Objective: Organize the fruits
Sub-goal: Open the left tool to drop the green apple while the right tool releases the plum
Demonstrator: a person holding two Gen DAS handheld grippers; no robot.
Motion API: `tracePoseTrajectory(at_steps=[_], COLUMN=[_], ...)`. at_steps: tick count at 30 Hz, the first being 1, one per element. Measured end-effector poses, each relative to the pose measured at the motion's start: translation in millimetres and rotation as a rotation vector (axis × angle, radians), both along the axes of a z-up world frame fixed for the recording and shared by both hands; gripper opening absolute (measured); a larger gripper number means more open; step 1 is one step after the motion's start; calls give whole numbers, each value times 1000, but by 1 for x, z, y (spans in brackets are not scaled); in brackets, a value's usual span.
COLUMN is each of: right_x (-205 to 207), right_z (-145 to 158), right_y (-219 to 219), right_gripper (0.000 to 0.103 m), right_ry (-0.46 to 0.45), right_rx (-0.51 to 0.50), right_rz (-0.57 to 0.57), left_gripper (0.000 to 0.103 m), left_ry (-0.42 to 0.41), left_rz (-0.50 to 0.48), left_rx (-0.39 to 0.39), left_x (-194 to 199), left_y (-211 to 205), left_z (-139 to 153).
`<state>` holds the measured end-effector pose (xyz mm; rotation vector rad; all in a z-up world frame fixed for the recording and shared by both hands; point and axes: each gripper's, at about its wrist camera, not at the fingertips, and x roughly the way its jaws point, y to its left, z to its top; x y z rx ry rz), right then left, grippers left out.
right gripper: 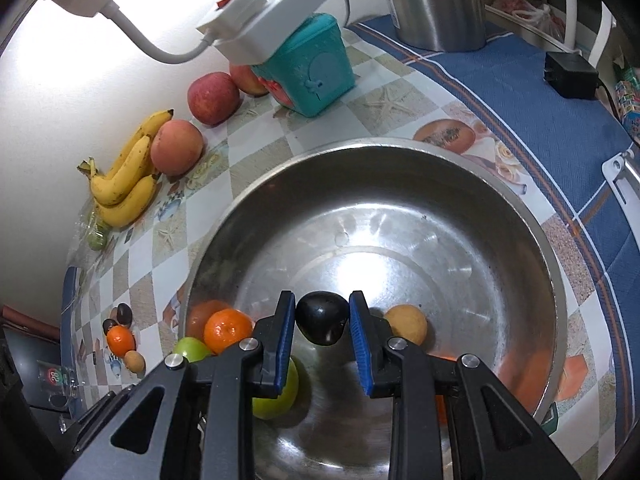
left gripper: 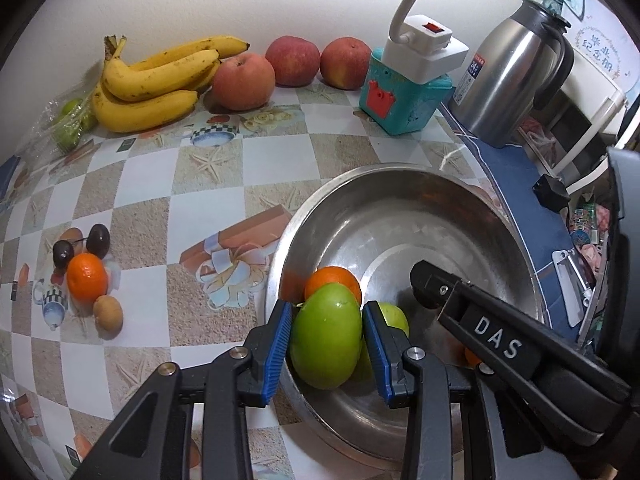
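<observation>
My left gripper (left gripper: 326, 320) is shut on a green fruit (left gripper: 324, 336), held just over the near left side of a steel bowl (left gripper: 400, 170). Behind it in the bowl lie an orange (left gripper: 334, 280) and a second green fruit (left gripper: 394, 314). My right gripper (right gripper: 322, 320) is shut on a dark plum (right gripper: 322, 322) above the steel bowl (right gripper: 400, 148). Below it lie an orange (right gripper: 228, 328), green fruits (right gripper: 280, 392) and a tan round fruit (right gripper: 406, 324). The right gripper (left gripper: 424, 284) also shows from the side in the left wrist view.
On the checked tablecloth left of the bowl sit a small orange (left gripper: 87, 276), two dark plums (left gripper: 98, 238) and a small brown fruit (left gripper: 108, 312). Bananas (left gripper: 152, 80) and three apples (left gripper: 244, 82) line the wall. A teal box (left gripper: 400, 96) carrying a power strip and a steel jug (left gripper: 516, 68) stand behind.
</observation>
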<state>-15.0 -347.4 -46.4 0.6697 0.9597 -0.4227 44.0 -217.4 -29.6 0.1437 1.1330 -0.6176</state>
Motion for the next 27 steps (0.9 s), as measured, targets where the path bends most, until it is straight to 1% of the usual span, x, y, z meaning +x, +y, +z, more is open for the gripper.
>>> tracePoseTrajectory(at_steps=[10, 12, 14, 19, 21, 22, 24, 27], right_x=[-1, -1, -2, -7, -8, -9, -11, -14], right_z=[2, 3, 5, 19, 26, 29, 33, 35], right_y=[-1, -1, -1, -4, -4, -4, -3, -3], right_gripper=[31, 32, 34, 34, 34, 34, 34, 34], right_ry=[20, 21, 22, 6, 2, 3, 11, 49], right_rx=[-12, -16, -19, -38, -46, -50, -55, -50], right_rz=[-10, -11, -16, -33, -38, -40, -45, -60], left_gripper=[41, 43, 48, 50, 52, 55, 56, 56], left_ry=[-14, -18, -21, -35, -37, -37, -38, -41], left_rz=[-11, -13, -13, -12, -8, -5, 6, 31], left_rx=[2, 1, -5, -20, -25, -28, -30, -17], left_x=[-1, -1, -1, 0, 0, 1, 2, 5], left_y=[-1, -1, -1, 2, 3, 5, 8, 14], left_z=[7, 8, 11, 20, 23, 25, 28, 31])
